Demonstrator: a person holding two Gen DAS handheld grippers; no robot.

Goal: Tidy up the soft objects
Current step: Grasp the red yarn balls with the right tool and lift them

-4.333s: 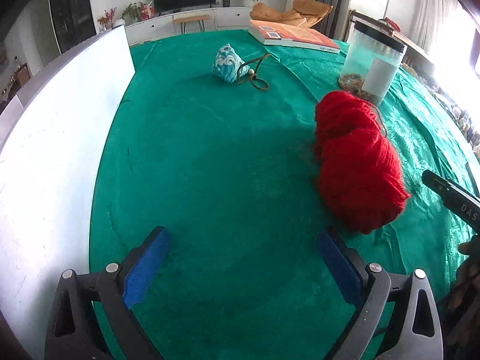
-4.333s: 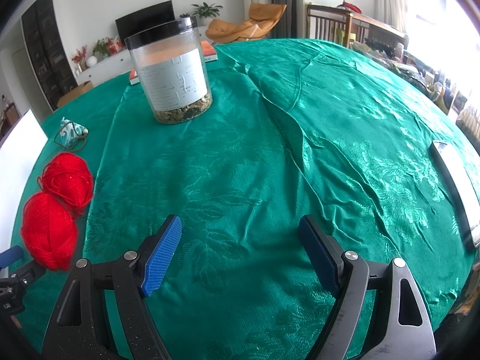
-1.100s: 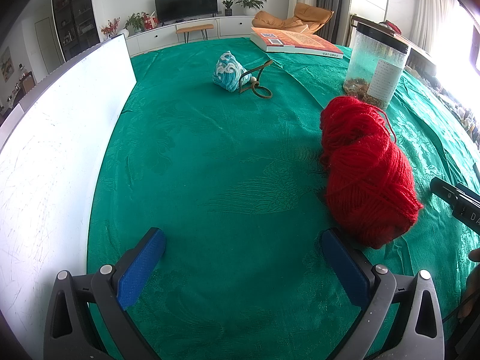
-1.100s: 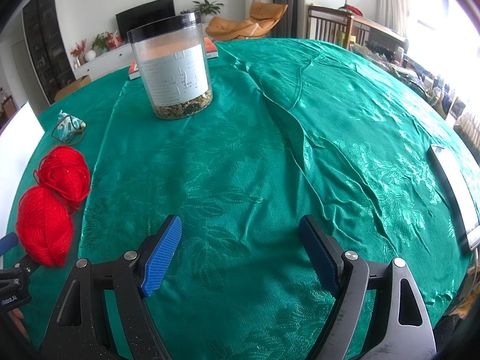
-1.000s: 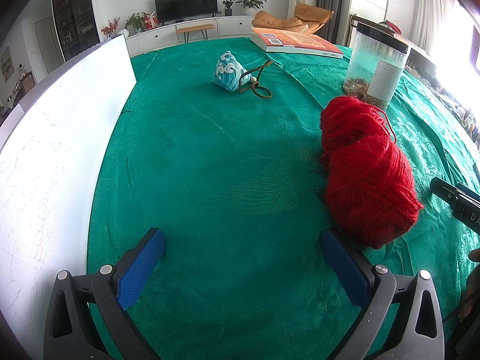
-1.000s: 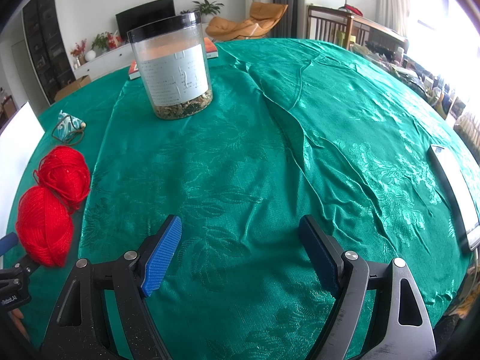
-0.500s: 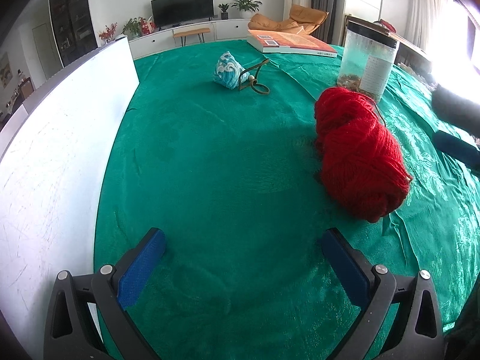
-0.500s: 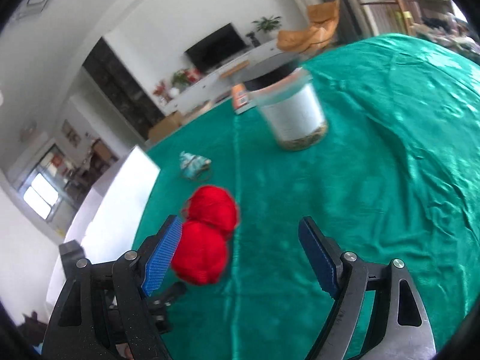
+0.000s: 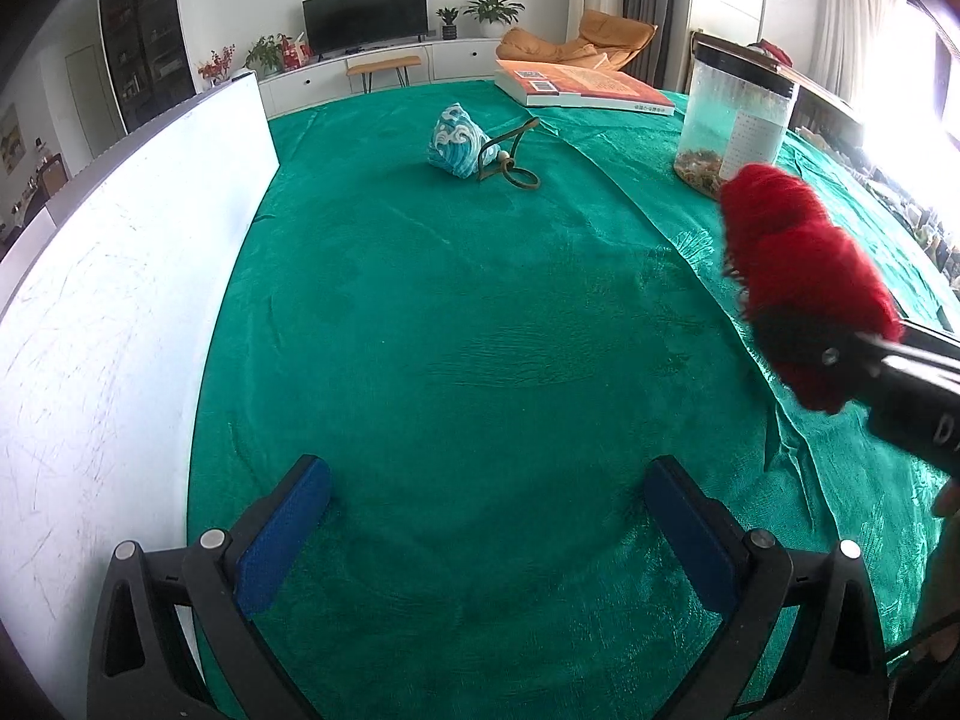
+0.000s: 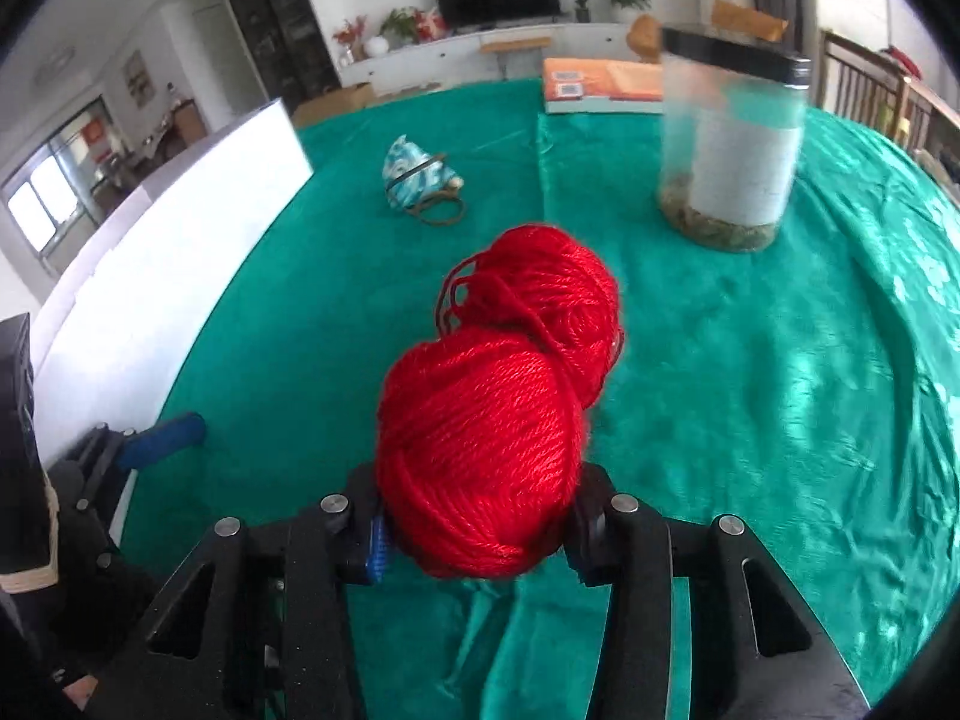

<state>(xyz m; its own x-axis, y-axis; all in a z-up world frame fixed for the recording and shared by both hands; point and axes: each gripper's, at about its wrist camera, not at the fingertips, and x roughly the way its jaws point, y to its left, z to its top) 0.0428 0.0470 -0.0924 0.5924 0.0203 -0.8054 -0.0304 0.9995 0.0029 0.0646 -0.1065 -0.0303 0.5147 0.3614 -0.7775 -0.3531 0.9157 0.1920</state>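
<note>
A clear jar (image 10: pixel 729 150) with a black lid and a white label stands upright on the green tablecloth (image 9: pixel 480 330); a shallow layer of brownish dried bits lies at its bottom, and the rest of it looks empty. Near it, further back, lies an orange book (image 9: pixel 585 87), and a small blue-and-white patterned pouch (image 9: pixel 456 141) with a brown cord rests by itself toward the middle of the cloth. The right gripper (image 10: pixel 480 531) has just been closing and now clamps the near end of the red yarn (image 10: pixel 498 420), two joined balls; the far ball juts forward past the fingers. In the left wrist view the yarn hangs clear of the cloth. The left gripper (image 9: pixel 489 525) hovers above bare cloth with its blue pads (image 9: pixel 282 534) wide apart, touching nothing, beside a white board (image 9: pixel 120 300).
</note>
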